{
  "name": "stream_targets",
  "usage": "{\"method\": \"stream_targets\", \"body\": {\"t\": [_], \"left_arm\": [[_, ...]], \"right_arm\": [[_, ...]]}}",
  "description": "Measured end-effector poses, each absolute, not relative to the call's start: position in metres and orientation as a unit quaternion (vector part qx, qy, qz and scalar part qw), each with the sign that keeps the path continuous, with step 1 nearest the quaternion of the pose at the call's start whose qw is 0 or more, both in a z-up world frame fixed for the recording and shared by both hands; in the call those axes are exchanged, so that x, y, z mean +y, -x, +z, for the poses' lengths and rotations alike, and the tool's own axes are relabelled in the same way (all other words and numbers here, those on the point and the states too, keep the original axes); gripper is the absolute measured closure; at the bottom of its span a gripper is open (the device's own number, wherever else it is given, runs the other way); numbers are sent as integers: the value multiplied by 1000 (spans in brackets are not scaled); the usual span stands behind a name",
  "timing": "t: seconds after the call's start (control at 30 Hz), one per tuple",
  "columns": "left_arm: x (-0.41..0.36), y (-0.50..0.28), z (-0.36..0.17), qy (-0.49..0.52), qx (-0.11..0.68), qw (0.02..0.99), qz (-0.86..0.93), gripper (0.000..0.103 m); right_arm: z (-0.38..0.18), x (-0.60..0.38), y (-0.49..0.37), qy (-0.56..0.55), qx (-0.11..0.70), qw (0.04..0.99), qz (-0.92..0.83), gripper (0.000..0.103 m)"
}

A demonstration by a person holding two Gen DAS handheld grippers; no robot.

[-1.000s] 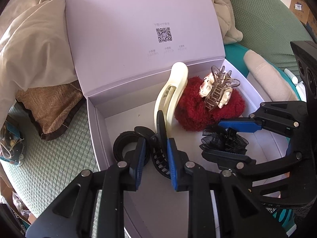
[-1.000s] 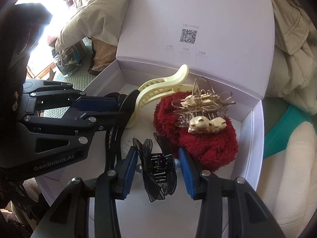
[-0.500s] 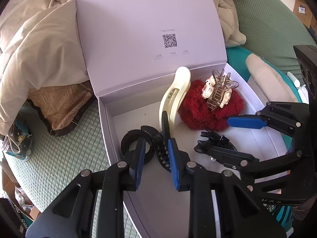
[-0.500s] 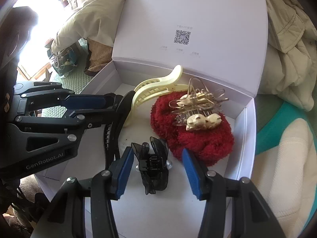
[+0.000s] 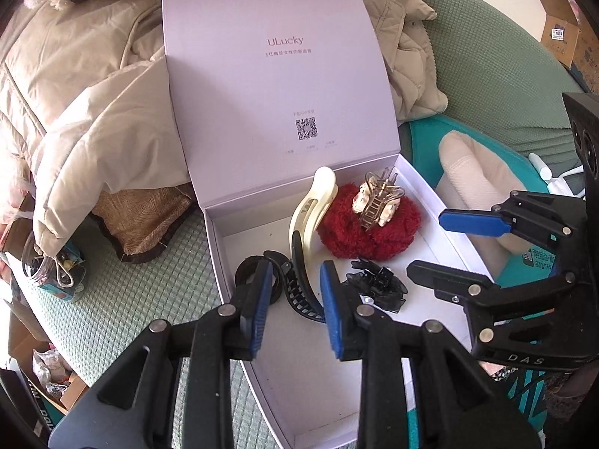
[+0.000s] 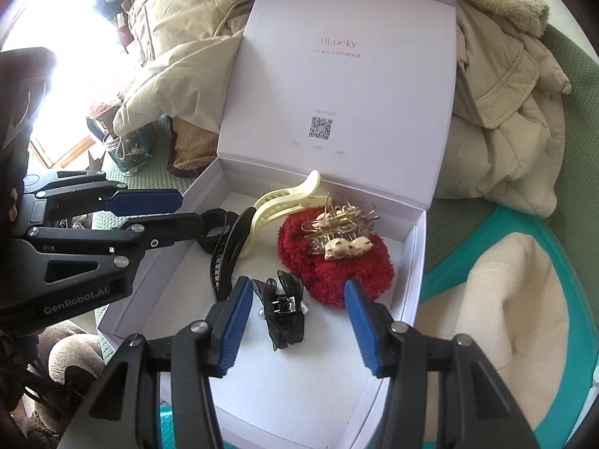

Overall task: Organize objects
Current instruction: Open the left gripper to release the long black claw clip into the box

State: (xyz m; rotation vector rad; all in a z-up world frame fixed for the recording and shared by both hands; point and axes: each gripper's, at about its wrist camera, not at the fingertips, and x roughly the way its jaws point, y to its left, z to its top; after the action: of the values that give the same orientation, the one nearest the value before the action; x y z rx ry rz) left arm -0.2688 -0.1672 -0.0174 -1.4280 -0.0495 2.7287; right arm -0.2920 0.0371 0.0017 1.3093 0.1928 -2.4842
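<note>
Left tool (image 5: 294, 301): jaws slightly apart and lately widening, nothing gripped; the pads stand clear above the black curved hair clip (image 5: 299, 284), which lies on the floor of the box and shows through the gap.

Right tool (image 6: 295, 320): jaws part-open, having opened within the past second and now steady, nothing gripped. The black bow clip (image 6: 282, 308) lies on the box floor between the blue pads and clear of both.

Both tools point steeply down into the open white box (image 5: 239, 224). In the left wrist view the right tool (image 5: 426, 243) reaches in from the right over the box's right wall; in the right wrist view the left tool (image 6: 192, 205) reaches in from the left.

Box contents:
- Black ring-shaped item (image 5: 249, 275) at the left wall, touching the black curved hair clip.
- Cream hair clip (image 5: 310, 213) resting against the upper end of the black curved one.
- Red fluffy scrunchie (image 5: 344, 230) towards the back right, just beside the cream clip.
- Gold claw clip (image 5: 378, 200) with cream ornaments, lying on top of the scrunchie.
- Black bow clip (image 5: 376, 286) in front of the scrunchie.

The lid (image 5: 273, 86) stands upright behind the box, printed "ULucky" above a QR code. The box sits on a green quilted cover (image 5: 142, 299). A beige padded coat (image 5: 86, 112) lies heaped behind the lid.
</note>
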Motion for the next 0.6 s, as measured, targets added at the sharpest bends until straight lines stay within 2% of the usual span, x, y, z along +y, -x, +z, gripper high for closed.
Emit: {"method": "stream_targets", "body": {"t": [0.47, 0.6], "left_arm": [[-160, 217, 58, 408, -6, 24, 912, 61], [-156, 200, 70, 397, -3, 18, 918, 61]], "right_arm": [[67, 38, 243, -394, 72, 155, -903, 51], [81, 37, 227, -377, 74, 152, -911, 51]]}}
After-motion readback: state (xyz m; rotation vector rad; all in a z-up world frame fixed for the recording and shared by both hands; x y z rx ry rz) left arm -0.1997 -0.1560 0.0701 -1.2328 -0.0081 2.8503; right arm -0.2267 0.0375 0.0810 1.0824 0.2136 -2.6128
